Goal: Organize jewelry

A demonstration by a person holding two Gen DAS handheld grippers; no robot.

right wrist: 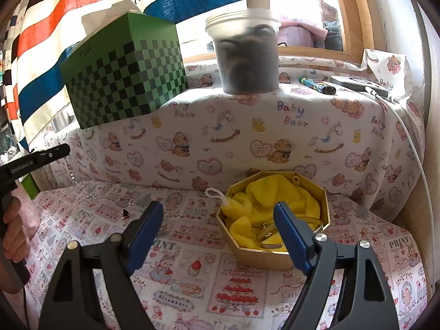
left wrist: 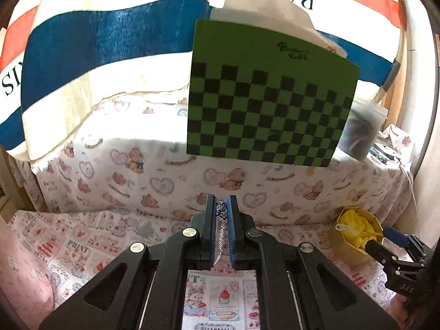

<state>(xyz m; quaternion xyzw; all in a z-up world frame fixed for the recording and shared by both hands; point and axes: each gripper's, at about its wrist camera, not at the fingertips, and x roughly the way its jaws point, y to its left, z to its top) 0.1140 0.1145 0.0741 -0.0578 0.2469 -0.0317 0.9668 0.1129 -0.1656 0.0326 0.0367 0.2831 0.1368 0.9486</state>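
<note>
Jewelry of a clear, glittering kind, a slim chain-like strand point(left wrist: 221, 227) with dark specks near its upper end, is clamped between the blue ribbed pads point(left wrist: 212, 236) of the left gripper point(left wrist: 221, 209), whose jaws are closed down to a narrow slot around it. The strand is seen running lengthwise along the pads, its lower end tapering to a transparent twisted tip. It is held above the pink printed cloth point(left wrist: 82, 247) that covers the work surface.

The right gripper point(right wrist: 217, 214) is spread wide and nothing is held in it. Just ahead of its right finger, a gold octagonal cardboard box point(right wrist: 264, 258) is placed on the cloth. The box is lined with a crumpled yellow fabric pouch point(right wrist: 264, 192) fitted with a white cord loop point(right wrist: 214, 192), and gold-toned bangles point(right wrist: 268, 236) are lying on the fabric inside.

Small loose pieces point(right wrist: 126, 214) are scattered on the cloth to the left of the box; their exact type cannot be told.

On the raised ledge behind, a green checkered box point(right wrist: 123, 77) and a translucent lidded plastic tub point(right wrist: 247, 55) are standing apart from each other.
</note>
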